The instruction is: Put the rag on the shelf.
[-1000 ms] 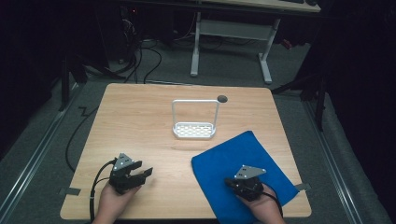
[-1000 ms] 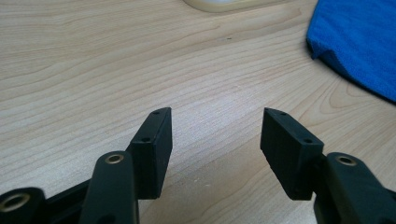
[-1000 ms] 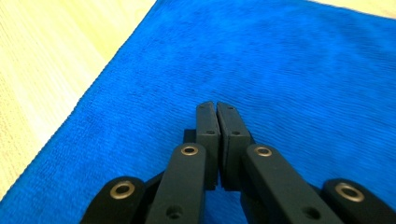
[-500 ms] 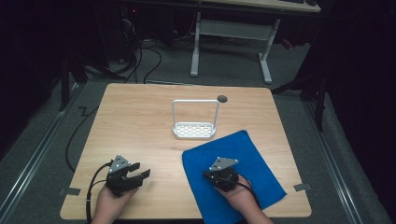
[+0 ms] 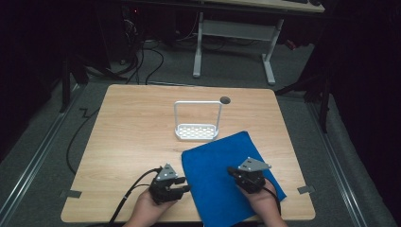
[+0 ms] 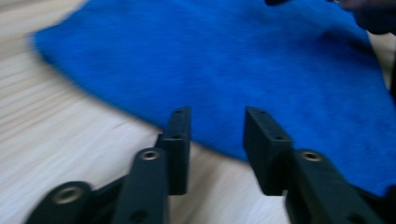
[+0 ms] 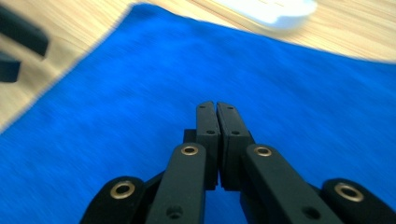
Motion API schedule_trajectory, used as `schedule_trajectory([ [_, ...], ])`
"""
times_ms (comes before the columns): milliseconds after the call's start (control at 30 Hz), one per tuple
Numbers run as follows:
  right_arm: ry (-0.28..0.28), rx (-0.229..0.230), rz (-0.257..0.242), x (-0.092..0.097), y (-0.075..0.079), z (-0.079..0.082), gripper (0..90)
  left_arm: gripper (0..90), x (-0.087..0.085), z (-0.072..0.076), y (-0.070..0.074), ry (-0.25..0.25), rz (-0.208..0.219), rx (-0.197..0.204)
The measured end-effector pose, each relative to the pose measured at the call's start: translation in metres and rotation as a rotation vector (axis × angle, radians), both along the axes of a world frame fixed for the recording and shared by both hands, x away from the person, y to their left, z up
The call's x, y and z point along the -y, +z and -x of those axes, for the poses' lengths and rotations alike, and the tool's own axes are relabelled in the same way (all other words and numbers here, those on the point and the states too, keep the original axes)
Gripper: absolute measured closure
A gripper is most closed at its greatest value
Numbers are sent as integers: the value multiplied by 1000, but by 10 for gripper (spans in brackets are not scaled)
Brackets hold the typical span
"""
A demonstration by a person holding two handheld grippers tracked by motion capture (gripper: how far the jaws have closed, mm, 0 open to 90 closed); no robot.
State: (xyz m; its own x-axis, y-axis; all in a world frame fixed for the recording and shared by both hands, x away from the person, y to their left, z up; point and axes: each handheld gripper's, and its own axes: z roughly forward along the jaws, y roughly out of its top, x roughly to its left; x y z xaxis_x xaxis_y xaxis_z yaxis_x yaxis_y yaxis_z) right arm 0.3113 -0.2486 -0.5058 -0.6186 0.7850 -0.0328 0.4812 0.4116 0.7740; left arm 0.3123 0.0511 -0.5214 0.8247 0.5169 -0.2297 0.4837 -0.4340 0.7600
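On the wooden bench, near the person's edge and right of centre: one blue cloth, lying flat and turned at an angle, its far corner just beside a white rack.

Left claw: held in the left hand at the cloth's left edge, pointing toward it. In the left gripper view the left claw has its jaws partly apart, having just been closing; the tips hang over the cloth's edge, with blue cloth beyond them and bare wood below. No fabric is pinched between them.

Right claw: held in the right hand, over the cloth's right half. In the right gripper view the right claw has its jaws pressed together with nothing seen between them, and cloth lies all round the tips.

White rack: a perforated tray with a tall wire hoop, standing upright near the bench's middle.

Round dark hole: in the benchtop just behind the rack.

Black cable: trailing from the left claw over the front edge.
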Motion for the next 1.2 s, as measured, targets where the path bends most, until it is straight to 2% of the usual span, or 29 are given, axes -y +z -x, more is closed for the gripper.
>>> schedule_trajectory([
  [67, -29, 4, -4, 11, 0, 3, 890, 741, 14, 3, -1, -44, -17, -5],
  [167, -56, 9, -8, 23, 0, 7, 882, 802, 28, 6, -7, -87, -64, -16],
  [200, -64, 6, -12, 26, 1, 8, 880, 813, 29, 7, -8, -90, -67, -3],
  [333, -91, 6, -26, 34, 1, 8, 874, 831, 23, 5, -8, -90, -74, -3],
  [467, -113, -2, -44, 37, 2, 2, 855, 829, 5, 2, -9, -51, -62, -21],
  [533, -106, 0, -48, 36, 2, -4, 815, 830, -8, 1, -9, -25, -59, -30],
  [767, -91, -7, -51, 20, -1, -23, 778, 828, -68, -3, -8, 135, -63, -48],
  [900, -86, -33, -41, 11, -6, -35, 777, 803, -96, -5, -7, 214, -55, -71],
  [933, -83, -37, -41, 10, -7, -38, 778, 783, -99, -7, -6, 228, -49, -66],
  [1000, -78, -48, -39, 5, -10, -42, 775, 732, -101, -12, -4, 252, -10, -46],
  [1100, -69, -58, -16, -1, -14, -46, 775, 660, -91, -26, -3, 243, 17, -17],
  [1133, -72, -62, -10, -3, -15, -46, 776, 655, -86, -30, -4, 239, 15, -14],
  [1200, -65, -76, 9, -6, -18, -47, 777, 654, -76, -34, -8, 224, -37, -9],
])
